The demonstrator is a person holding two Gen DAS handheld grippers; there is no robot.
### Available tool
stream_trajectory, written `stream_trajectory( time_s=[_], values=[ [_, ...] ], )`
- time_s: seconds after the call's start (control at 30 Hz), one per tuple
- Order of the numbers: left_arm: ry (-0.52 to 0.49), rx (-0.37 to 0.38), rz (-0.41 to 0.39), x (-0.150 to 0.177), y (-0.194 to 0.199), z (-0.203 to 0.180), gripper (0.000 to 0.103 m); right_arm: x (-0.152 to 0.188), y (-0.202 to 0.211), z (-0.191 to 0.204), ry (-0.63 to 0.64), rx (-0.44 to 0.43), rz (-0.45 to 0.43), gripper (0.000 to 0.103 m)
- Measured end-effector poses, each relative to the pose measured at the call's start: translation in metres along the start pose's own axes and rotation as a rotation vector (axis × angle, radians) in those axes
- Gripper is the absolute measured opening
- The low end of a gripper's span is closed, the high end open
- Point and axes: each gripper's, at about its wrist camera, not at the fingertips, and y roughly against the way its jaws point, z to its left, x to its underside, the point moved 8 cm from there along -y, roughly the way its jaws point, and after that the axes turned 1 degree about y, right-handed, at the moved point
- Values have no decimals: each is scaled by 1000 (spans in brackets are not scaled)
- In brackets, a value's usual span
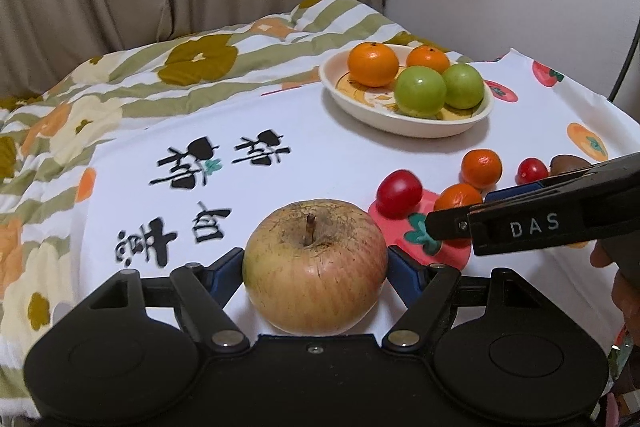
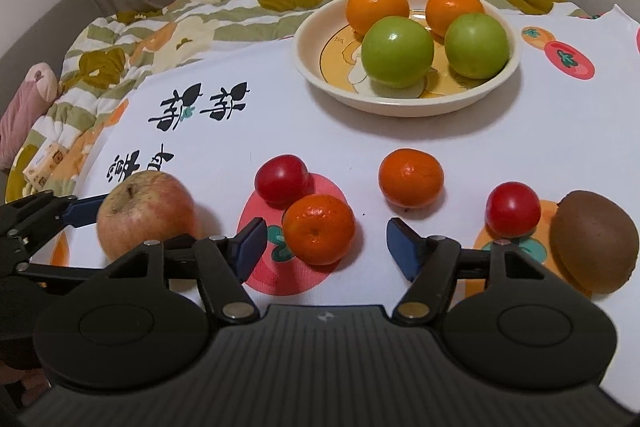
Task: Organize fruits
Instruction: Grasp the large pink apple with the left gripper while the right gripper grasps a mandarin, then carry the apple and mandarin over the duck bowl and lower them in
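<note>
The left gripper (image 1: 315, 263) had its blue pads pressed against both flanks of the large yellow-red streaked apple (image 1: 315, 263), pinching it where it sat stem-up near the front edge of the white printed cloth (image 1: 320, 155) on the bed; that grip probably readied it for a lift toward the dish. The right gripper (image 2: 326, 245) stood spread, its pads clear of the small round orange mandarin (image 2: 319, 229) lying between and slightly ahead of them, likely the next pick. Loose fruit lay in a row along the cloth's front: 2 small red plums, a 2nd mandarin (image 2: 411, 178), and a brown fuzzy kiwi (image 2: 594, 243) toward the right edge. The cream shallow ceramic dish (image 2: 404, 105), toward the far edge, held 2 oranges behind 2 green round fruits, with room left at its front.
</note>
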Motion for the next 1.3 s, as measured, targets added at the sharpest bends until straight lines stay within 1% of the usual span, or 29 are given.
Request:
stream_trajectory(
  time_s=[0.23,0.27,0.3,0.37,0.43,0.63,0.8,1.03,1.3],
  values=[
    [32,-18,3,9,10,5,79,-1,-5,6,60,26,-4,71],
    [35,-18,3,10,10,4,79,0,-6,7,71,34,-3,68],
    [38,-18,4,11,11,4,79,0,-7,7,81,41,-3,62],
    [44,-19,5,12,13,4,79,-1,-6,10,108,34,-5,55],
    [56,-21,4,13,15,5,79,-2,-2,11,120,45,-11,55],
    [77,-36,-20,9,29,7,79,-5,12,17,133,34,-21,54],
    [90,-53,-50,1,46,7,79,-14,29,25,148,21,-47,54],
    [96,-67,-83,-23,64,1,79,-34,63,27,163,-2,-98,54],
    [106,-91,-124,-64,71,-11,79,-63,87,5,165,-29,-130,54]
  ],
)
